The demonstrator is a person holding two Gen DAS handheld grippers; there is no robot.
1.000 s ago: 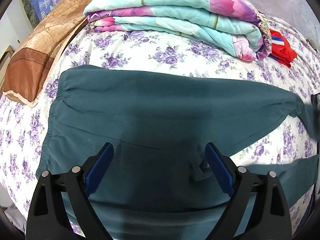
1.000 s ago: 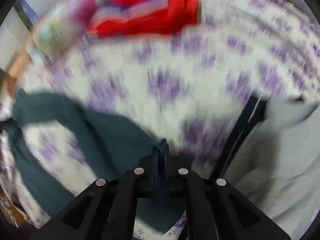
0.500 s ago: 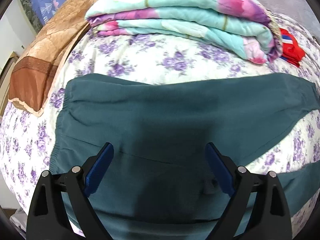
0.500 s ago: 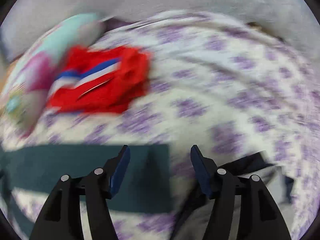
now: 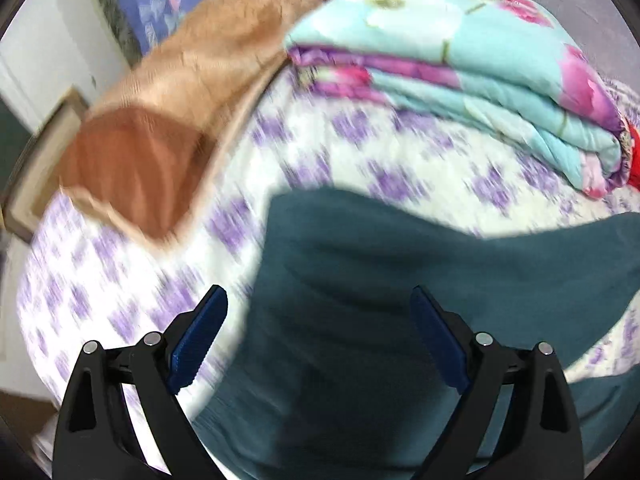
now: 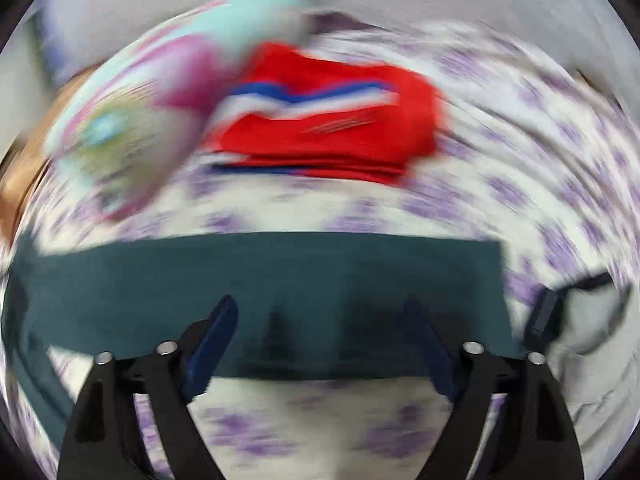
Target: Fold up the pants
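Note:
Dark teal pants [image 5: 400, 280] lie spread on the purple-flowered bedsheet [image 5: 120, 280]. In the left wrist view their waist end fills the lower right, and my left gripper [image 5: 320, 312] hovers open over its left edge, one blue pad over the sheet and one over the fabric. In the right wrist view one pant leg [image 6: 280, 280] stretches flat across the frame, its cuff at the right. My right gripper [image 6: 324, 320] is above that leg with jaws opening wide and nothing pinched between them. Both views are motion-blurred.
A folded turquoise floral quilt [image 5: 460, 64] and a tan-brown blanket [image 5: 160, 128] lie at the far side of the bed. Folded red clothing with blue-white stripes [image 6: 332, 128] sits beyond the pant leg. A grey garment [image 6: 592, 340] lies at the right.
My right gripper, shut on the pant leg a second ago, has opened and let it go; the leg now lies flat. The left gripper has shifted toward the waist's left edge, staying open.

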